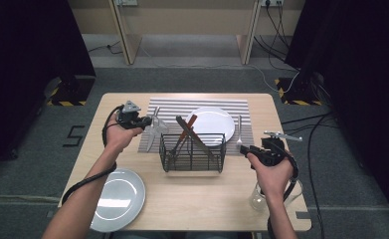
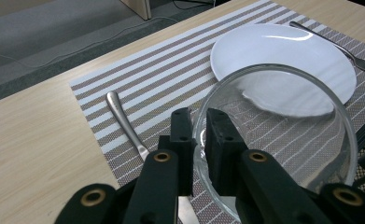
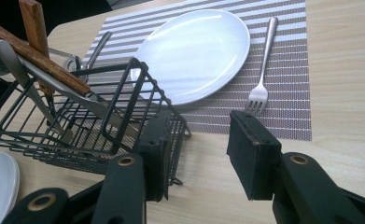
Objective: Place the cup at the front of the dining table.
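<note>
From the high view we held the left tongs over the left edge of the striped placemat, carrying a clear glass bowl just above it, beside the white plate that sat in the middle of the mat; our judgement was that the bowl was being brought to the setting, which already had a fork laid to the plate's right. The wire basket stood on the bench in front of the mat with wooden-handled utensils leaning in it, a grey plate lay near the left forearm, and a glass jar stood by the right wrist. In the left gripper view the left tongs were clenched on the bowl's rim, one jaw inside and one outside, a pinch that kept the bowl tilted on edge above the mat, with a spoon handle lying under it. In the right gripper view the right tongs stood released with nothing between the jaws, low over the bench beside the basket, the fork ahead, probably waiting for the next piece.
</note>
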### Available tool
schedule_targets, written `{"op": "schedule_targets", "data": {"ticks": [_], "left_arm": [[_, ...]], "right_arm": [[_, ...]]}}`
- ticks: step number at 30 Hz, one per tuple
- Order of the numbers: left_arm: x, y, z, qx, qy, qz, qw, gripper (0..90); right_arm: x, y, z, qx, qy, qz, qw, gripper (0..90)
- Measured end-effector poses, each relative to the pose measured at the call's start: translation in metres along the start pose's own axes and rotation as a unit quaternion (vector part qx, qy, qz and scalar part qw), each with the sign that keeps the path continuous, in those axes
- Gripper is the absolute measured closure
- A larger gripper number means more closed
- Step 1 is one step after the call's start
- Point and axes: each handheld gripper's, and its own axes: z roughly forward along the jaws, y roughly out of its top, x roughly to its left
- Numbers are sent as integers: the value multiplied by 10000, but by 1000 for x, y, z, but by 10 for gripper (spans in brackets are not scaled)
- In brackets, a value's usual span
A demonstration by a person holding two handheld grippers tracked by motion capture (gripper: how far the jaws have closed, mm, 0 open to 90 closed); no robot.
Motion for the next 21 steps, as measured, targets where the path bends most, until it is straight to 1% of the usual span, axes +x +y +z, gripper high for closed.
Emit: {"op": "schedule_targets", "data": {"ticks": [10,12,21], "left_arm": [[-1,4,5,40,-16,17,10000,812],[-2,4,7,47,-16,9,10000,811],[-2,3,11,108,-38,0,9999,812]], "right_arm": [[-2,0,-1,-28,0,10,10000,592],[-2,0,-2,-26,3,41,10000,592],[-3,0,-2,-29,4,27,10000,592]]}}
